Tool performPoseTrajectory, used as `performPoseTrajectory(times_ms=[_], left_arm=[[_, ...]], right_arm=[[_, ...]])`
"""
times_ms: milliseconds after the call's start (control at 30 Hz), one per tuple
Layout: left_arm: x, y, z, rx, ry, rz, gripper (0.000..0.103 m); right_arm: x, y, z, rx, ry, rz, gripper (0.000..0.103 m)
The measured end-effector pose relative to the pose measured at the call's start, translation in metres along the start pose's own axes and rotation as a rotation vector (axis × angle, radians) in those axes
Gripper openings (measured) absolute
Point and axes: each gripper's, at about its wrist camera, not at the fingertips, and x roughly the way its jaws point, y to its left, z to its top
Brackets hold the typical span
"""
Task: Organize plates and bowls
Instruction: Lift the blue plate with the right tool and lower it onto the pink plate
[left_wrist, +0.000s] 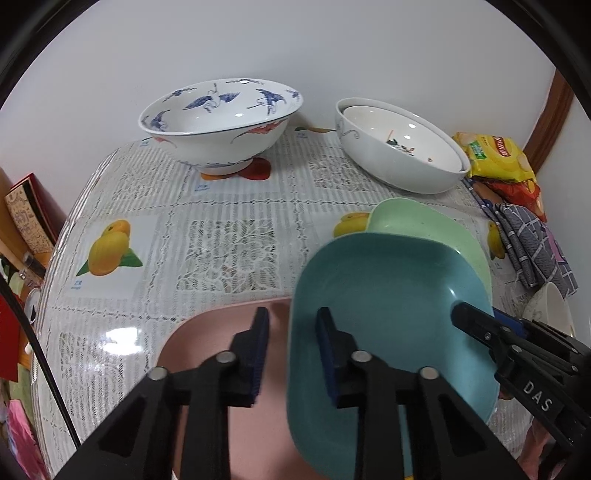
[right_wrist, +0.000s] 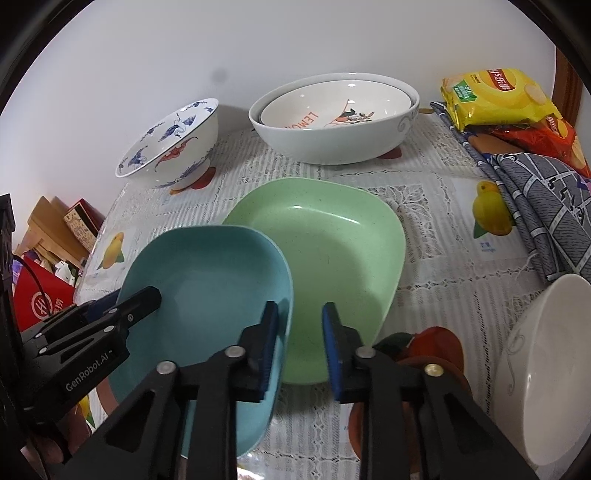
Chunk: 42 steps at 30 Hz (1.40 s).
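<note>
A teal square plate (left_wrist: 388, 317) (right_wrist: 207, 291) is held tilted, its far edge over a green square plate (left_wrist: 417, 221) (right_wrist: 332, 258) on the table. My left gripper (left_wrist: 291, 354) is open, its jaws astride the teal plate's left rim, above a pink plate (left_wrist: 207, 343). My right gripper (right_wrist: 299, 347) is open, its jaws astride the teal plate's right rim. It also shows in the left wrist view (left_wrist: 491, 336). The left gripper shows in the right wrist view (right_wrist: 122, 314).
A blue-patterned bowl (left_wrist: 221, 122) (right_wrist: 173, 144) and nested white bowls (left_wrist: 399, 147) (right_wrist: 336, 118) stand at the back by the wall. Snack bags (right_wrist: 498, 96) and a grey cloth (right_wrist: 546, 206) lie at right. A white bowl (right_wrist: 546, 369) is near right.
</note>
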Motion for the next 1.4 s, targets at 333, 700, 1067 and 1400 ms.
performPoseTrajectory(times_ms=[333,700,1067,1400], left_arm=[[-0.012,-0.002,-0.003,0.007,-0.014,-0.009,0.01],[-0.056,-0.001,-0.012,-0.011,-0.055,-0.011,0.01],[-0.104,0.005,-0.027,-0.032,-0.098,0.006,0.01],[-0.113,0.031,-0.049,-0.084,-0.087,0.035,0.01]], right_arm=[[-0.004,0.006,0.001,-0.024,-0.007,0.011,0.006],[-0.045,0.018,-0.003,-0.032,-0.051,0.022,0.006],[-0.088,0.038,-0.017,-0.05,-0.096,0.047,0.006],[-0.088,0.063,-0.031,-0.094,-0.075,0.077,0.006]])
